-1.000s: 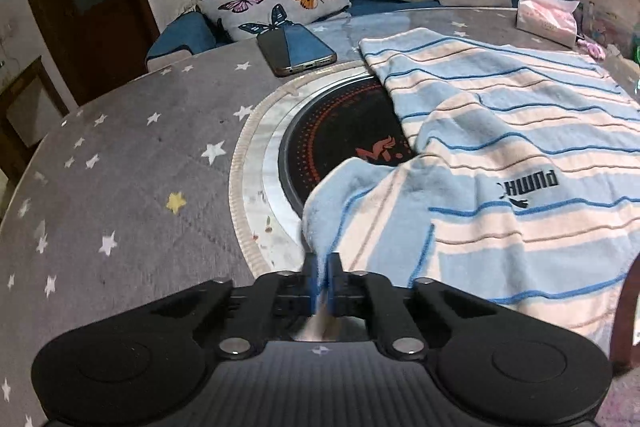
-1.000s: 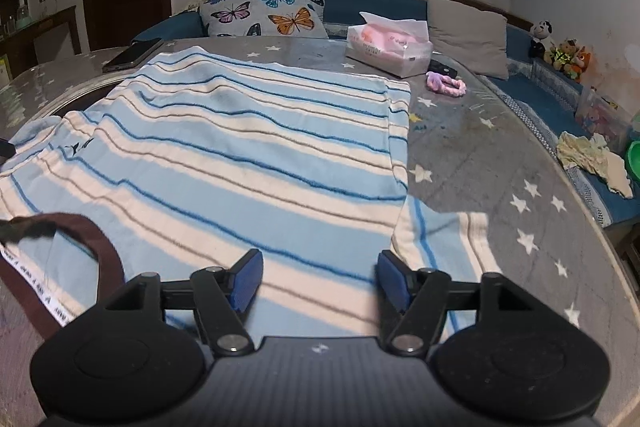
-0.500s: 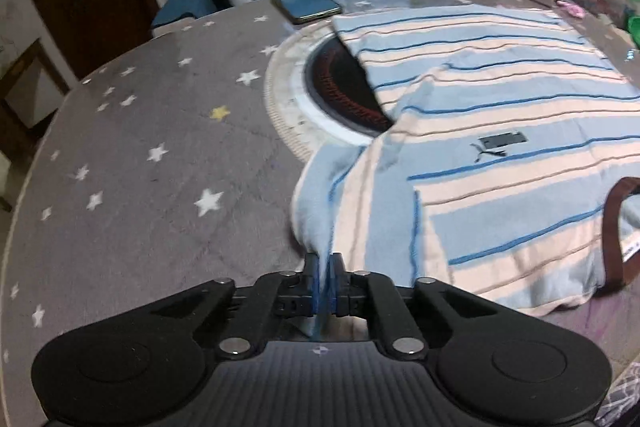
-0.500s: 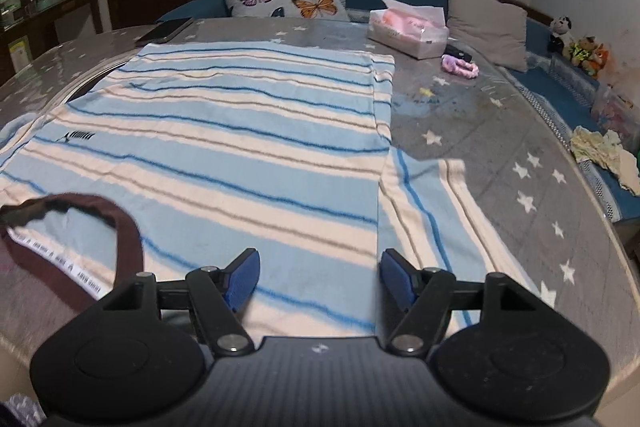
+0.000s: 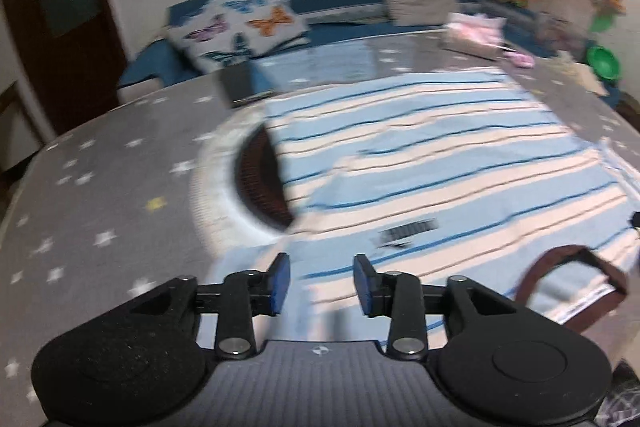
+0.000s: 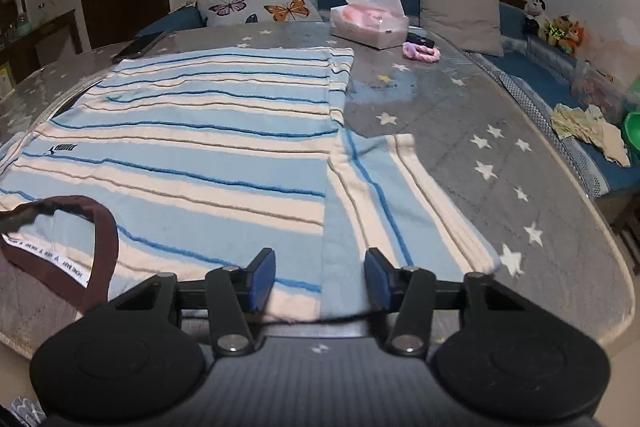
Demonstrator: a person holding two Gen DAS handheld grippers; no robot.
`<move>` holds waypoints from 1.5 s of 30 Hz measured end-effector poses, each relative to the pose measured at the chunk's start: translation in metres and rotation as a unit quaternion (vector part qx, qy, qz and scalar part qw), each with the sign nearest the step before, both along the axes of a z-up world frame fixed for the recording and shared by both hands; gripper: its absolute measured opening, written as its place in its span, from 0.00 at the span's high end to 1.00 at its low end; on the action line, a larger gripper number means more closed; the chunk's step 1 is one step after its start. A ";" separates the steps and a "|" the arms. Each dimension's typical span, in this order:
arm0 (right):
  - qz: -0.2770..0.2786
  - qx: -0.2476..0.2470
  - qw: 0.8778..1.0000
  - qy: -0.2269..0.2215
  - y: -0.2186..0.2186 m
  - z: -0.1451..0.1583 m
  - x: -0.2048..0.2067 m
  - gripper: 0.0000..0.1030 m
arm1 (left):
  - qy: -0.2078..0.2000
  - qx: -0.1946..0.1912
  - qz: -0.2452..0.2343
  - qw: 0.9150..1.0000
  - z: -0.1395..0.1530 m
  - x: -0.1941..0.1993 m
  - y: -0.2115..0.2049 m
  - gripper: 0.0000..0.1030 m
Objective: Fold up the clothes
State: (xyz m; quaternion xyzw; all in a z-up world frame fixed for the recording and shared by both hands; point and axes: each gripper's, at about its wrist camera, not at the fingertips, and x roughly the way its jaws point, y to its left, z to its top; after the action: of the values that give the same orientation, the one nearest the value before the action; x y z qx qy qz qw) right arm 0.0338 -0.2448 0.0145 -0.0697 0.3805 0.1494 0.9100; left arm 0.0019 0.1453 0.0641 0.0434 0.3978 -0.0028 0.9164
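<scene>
A light-blue and cream striped shirt (image 5: 440, 163) with a brown collar (image 5: 568, 267) lies spread flat on the grey star-print table (image 5: 100, 195). My left gripper (image 5: 321, 283) is open and empty, just above the shirt's left sleeve (image 5: 256, 263) at the near edge; this view is blurred. In the right wrist view the same shirt (image 6: 192, 147) lies flat with its brown collar (image 6: 96, 227) at the near left. My right gripper (image 6: 320, 279) is open and empty over the near shoulder, where the right sleeve (image 6: 404, 207) spreads out to the right.
A dark round hotplate (image 5: 260, 187) sits in the table's middle, partly under the shirt. A phone (image 6: 138, 45), a pink tissue box (image 6: 370, 21) and a pink hair tie (image 6: 420, 51) lie at the far side. A sofa with a butterfly cushion (image 6: 260, 1) stands behind.
My left gripper has opened and let go of the left sleeve, which now lies on the table. Its view swung up and right. My right gripper stays open near the shoulder.
</scene>
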 end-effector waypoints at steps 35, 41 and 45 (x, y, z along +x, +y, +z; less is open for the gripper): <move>-0.013 -0.029 0.997 -0.070 -0.016 0.008 -0.015 0.44 | -0.008 0.003 -0.204 0.979 -0.047 0.024 -0.204 0.37; -0.110 -0.011 0.993 -0.050 -0.055 -0.006 0.009 0.44 | 0.000 0.005 -0.203 0.979 -0.051 0.021 -0.204 0.36; -0.126 0.016 0.991 -0.044 -0.064 -0.011 0.010 0.58 | -0.002 0.006 -0.197 0.980 -0.050 0.022 -0.202 0.34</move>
State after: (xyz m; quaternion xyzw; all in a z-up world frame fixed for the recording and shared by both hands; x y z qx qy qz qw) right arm 0.0441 -0.3089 0.0034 -0.0132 0.3436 0.0368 0.9383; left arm 0.0241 -0.0567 0.0138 0.1263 0.3800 -0.1807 0.8983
